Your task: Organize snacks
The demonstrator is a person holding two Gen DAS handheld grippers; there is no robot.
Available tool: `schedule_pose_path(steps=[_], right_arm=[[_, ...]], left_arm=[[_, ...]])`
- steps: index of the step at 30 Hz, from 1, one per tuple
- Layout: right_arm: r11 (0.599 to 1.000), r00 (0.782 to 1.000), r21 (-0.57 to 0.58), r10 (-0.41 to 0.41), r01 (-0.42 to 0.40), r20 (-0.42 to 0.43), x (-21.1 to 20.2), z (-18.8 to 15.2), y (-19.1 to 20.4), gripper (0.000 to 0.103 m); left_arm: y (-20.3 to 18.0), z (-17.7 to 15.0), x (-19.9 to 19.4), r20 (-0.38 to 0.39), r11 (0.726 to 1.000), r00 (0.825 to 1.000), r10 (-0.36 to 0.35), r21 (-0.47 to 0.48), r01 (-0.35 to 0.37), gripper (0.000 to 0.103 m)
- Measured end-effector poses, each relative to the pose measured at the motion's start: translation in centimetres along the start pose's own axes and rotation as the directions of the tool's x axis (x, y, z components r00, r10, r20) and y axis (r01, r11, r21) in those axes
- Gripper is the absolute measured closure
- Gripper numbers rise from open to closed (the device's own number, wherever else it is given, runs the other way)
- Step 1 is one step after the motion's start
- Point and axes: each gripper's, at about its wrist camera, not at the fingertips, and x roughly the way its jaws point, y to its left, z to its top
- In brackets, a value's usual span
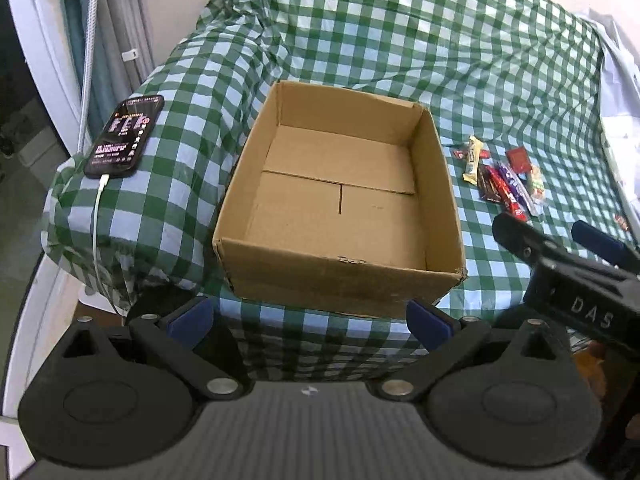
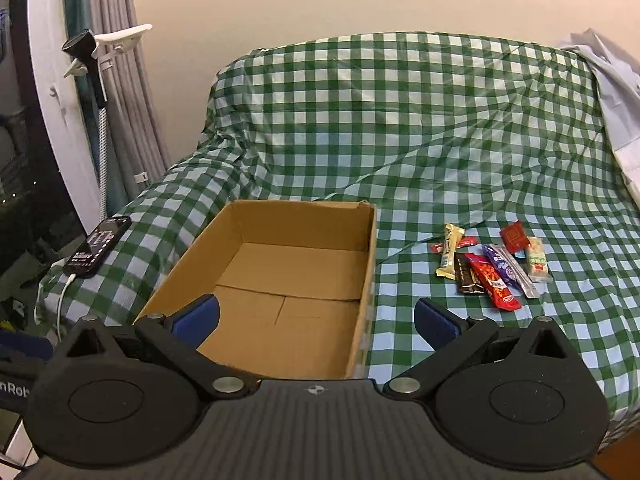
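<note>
Box: cardboard box (image 2: 280, 280) sits open-topped and empty on the green checked cloth (image 2: 440, 128), at the near left of the table.
Snacks: a small heap of wrapped bars (image 2: 492, 264) lies on the cloth to the right of the box, apart from it, the wrappers overlapping one another.
Named pieces: a gold bar (image 2: 450, 250) on the left of the heap, a brown bar (image 2: 468, 276) and a red bar (image 2: 496, 286) at its near edge, a red square packet (image 2: 514, 236) at the far side.
Left gripper: left gripper (image 1: 308, 320) is released, jaws spread wide with nothing between them, hanging at the near edge of the box.
Right gripper: right gripper (image 2: 316, 322) is also released and empty, near the box's right wall, the heap ahead and to its right.
Progress: judging by the empty box, no snack has been put away yet.
Risk, grasp: the bars overlap, so closing on one could pinch its neighbour too or scatter the heap.
Risk, cloth: the cloth is loose and wrinkled; low fingers could snag a fold and drag the snacks.
Risk, bystander: a phone (image 1: 126, 136) on a charging cable (image 1: 96, 224) lies at the far left corner; a wide left swing could knock it off.
</note>
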Motion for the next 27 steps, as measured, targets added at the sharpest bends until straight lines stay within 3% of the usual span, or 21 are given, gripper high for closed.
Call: schedule_pose_path(steps=[13, 19, 27], right_arm=[[1.0, 1.0, -0.02, -0.023, 0.023, -0.014, 0.4, 0.2, 1.5, 0.0], [0.999, 0.999, -0.034, -0.014, 0.012, -0.032, 0.6, 0.6, 1.8, 0.0], [0.999, 0.998, -0.051, -0.012, 0.009, -0.054, 1.0, 0.4, 2.3, 0.0]], left_arm=[[1.0, 1.5, 0.8, -0.022, 1.0, 1.0, -0.006, -0.015, 0.005, 0.0], [1.3, 2.0, 1.6, -0.009, 0.998, 0.998, 0.059, -0.001, -0.059, 0.0], [1.6, 2.1, 2.4, -0.017, 0.997, 0.997, 0.074, 0.009, -0.074, 0.0]])
